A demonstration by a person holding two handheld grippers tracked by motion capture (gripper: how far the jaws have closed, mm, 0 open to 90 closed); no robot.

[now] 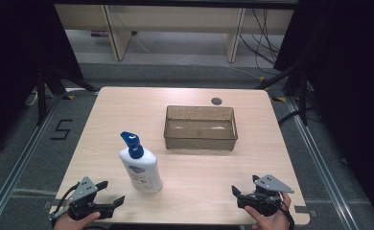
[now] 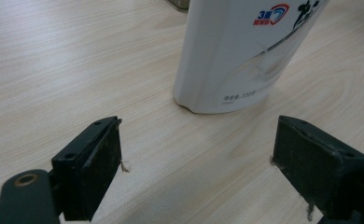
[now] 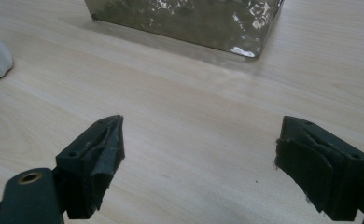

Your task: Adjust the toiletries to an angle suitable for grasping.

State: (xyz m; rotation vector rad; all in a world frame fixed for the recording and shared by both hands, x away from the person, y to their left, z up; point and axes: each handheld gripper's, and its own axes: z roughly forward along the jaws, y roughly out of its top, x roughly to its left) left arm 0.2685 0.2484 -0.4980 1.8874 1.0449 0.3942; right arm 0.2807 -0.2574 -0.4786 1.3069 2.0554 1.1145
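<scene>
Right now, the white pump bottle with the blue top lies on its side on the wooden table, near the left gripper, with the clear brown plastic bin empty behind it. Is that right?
Not quite: the white pump bottle with the blue top stands upright, not on its side, as the high view shows. The rest holds: it is near the left gripper, and the clear brown plastic bin behind it on the wooden table is empty.
</scene>
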